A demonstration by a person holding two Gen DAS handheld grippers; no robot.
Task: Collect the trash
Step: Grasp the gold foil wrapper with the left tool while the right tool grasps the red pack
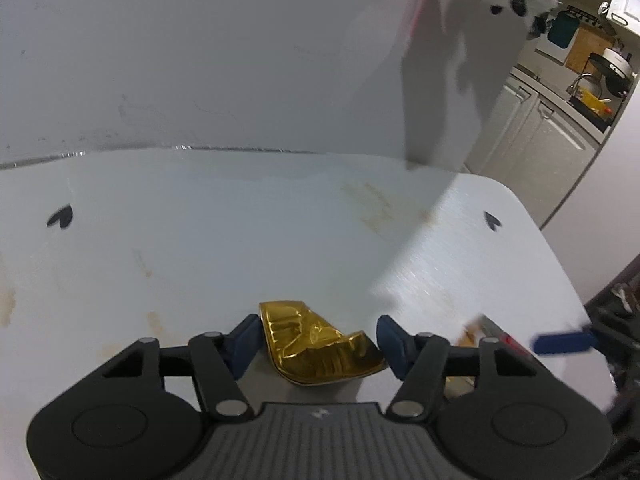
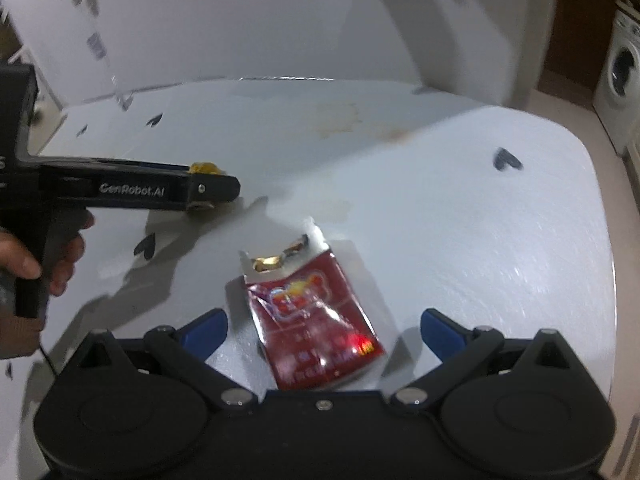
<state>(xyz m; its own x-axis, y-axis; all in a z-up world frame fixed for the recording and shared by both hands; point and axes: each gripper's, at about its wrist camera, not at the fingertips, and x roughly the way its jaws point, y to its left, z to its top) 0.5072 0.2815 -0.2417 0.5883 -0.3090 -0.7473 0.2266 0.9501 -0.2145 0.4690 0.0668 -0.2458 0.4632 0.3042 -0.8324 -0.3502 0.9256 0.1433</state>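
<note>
A crumpled gold foil wrapper lies on the white table, between the blue pads of my left gripper. The jaws are open around it; the left pad looks close to or touching the foil, the right pad stands a little apart. In the right wrist view the gold foil peeks out beside the left gripper. A torn red snack packet with a silver inside lies flat between the wide-open fingers of my right gripper, which is empty.
A white wall or board stands along the table's far edge. Black heart marks and brown stains dot the table. A kitchen counter and a washing machine lie beyond the right edge.
</note>
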